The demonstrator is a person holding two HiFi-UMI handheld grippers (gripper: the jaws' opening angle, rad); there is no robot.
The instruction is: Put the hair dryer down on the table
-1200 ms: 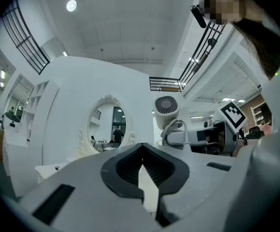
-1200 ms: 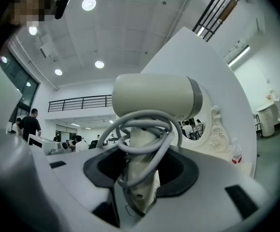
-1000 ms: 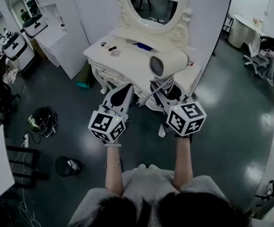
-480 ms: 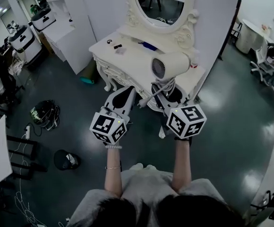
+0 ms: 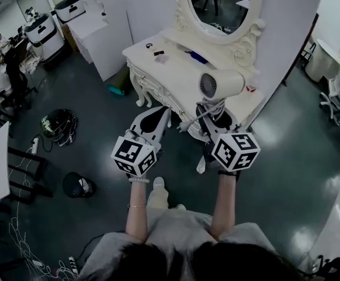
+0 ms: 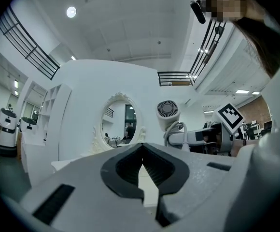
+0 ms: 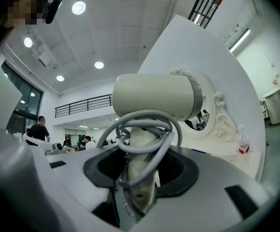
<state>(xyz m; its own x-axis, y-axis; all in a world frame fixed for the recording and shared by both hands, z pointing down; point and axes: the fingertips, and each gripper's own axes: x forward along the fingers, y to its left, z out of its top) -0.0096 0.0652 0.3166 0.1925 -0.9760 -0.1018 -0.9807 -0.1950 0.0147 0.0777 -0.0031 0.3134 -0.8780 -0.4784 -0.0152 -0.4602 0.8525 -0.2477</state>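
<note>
Two jaws of the right gripper clamp the hair dryer handle; left gripper jaws together.

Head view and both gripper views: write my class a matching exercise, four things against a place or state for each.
Things:
1 hair dryer
2 left gripper
3 mirror
4 small bottle

Places or states:
A jaws shut, nothing between them
B stands on the dressing table
C oval, at the table's back
D handle clamped in the right gripper

Pairs: 1-D, 2-A, 3-C, 4-B
</note>
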